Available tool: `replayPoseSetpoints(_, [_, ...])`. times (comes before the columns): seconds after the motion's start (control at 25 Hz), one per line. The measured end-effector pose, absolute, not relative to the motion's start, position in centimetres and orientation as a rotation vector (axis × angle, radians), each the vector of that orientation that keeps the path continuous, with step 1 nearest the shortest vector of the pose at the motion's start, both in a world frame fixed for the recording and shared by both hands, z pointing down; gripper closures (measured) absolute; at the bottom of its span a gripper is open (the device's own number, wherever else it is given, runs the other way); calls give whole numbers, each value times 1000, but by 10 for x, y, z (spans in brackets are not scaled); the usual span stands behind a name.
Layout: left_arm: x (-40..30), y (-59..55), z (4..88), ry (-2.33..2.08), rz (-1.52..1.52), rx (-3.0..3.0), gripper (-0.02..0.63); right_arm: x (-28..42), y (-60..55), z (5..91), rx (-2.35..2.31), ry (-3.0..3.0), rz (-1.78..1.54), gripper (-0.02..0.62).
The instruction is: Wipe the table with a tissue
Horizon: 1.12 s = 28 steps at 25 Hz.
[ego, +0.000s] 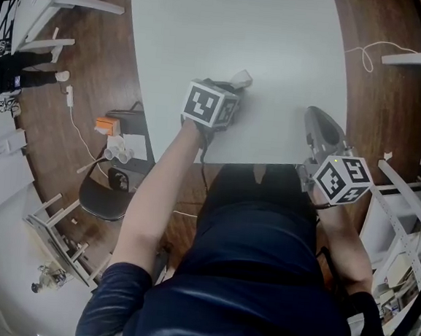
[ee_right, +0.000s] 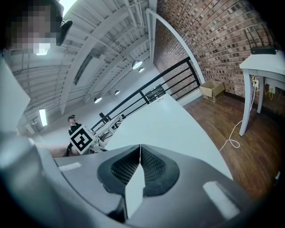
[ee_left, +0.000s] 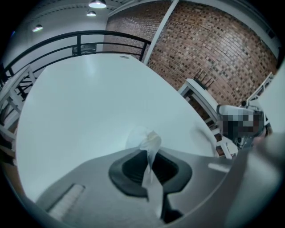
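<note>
White table (ego: 278, 60), left hand-held gripper (ee_left: 149, 155) pinching tissue (ee_left: 151, 140) (seemingly crumpled), right hand-held gripper (ee_right: 140, 150) closed

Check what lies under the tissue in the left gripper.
Only bare white table shows around the tissue, pinched by the left gripper. The patch directly beneath it is covered.

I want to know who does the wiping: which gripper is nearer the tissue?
Left. The left gripper is shut on the tissue, over the table; the right gripper sits shut and empty off to its right, near the table's edge.
</note>
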<state>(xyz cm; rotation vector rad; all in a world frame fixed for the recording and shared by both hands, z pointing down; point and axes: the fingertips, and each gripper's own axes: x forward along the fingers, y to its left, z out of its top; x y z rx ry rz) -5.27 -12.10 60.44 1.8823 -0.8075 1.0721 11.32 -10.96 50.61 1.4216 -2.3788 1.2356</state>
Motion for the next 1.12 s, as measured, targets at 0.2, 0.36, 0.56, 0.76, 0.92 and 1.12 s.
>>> replayPoseSetpoints(0.2, [-30,-122,606,-772,1080,1905,592,122,-110,506,1426,-2373,1235,583])
replayPoseSetpoints(0.36, [-13,-123,608,-746,1096,1919,592,129,-112,506,1433,-2367,1238,583])
replayPoseSetpoints(0.56, [12,-126,609,-707,1115,1948,592,138,-114,505,1448,-2359,1244,583])
replayPoseSetpoints(0.76, [36,-122,604,-646,1038,1953,592,145,-118,505,1455,-2355,1248,583])
replayPoseSetpoints(0.92, [60,-120,579,-618,811,1980,592,146,-119,499,1463,-2363,1233,583])
replayPoseSetpoints(1.12, [43,-123,529,-735,594,2050,592,138,-118,489,1462,-2390,1193,583])
